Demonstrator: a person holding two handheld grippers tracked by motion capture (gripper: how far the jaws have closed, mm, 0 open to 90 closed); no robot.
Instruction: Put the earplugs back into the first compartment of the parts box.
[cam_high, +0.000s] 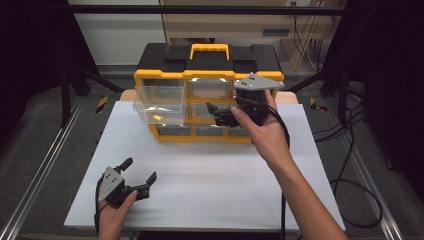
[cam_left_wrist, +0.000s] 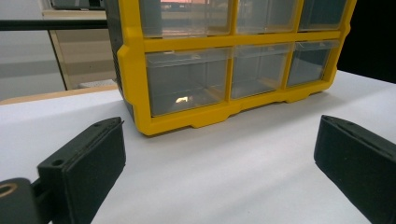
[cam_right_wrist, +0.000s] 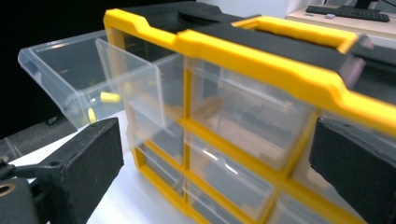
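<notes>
A yellow and black drawer organizer (cam_high: 210, 75) stands at the back of the white table top (cam_high: 210, 190). Its clear top-left drawer (cam_high: 159, 102) is pulled out and tilts forward, with a small yellow piece (cam_high: 157, 117) inside. My right gripper (cam_high: 217, 114) hovers open in front of the organizer's middle drawers, jaws pointing left and holding nothing. My left gripper (cam_high: 140, 169) rests open near the table's front left, empty. In the right gripper view the open drawer (cam_right_wrist: 60, 60) holds two yellow pieces (cam_right_wrist: 109, 97), beyond that gripper (cam_right_wrist: 219, 172). The left gripper (cam_left_wrist: 219, 177) faces the organizer's (cam_left_wrist: 187, 42) bottom row.
The organizer has a yellow carry handle (cam_high: 210, 49) on a black lid. Black frame posts and cables (cam_high: 350, 150) flank the table on the right, and a rail (cam_high: 35, 170) runs along the left. White table surface lies between the two grippers.
</notes>
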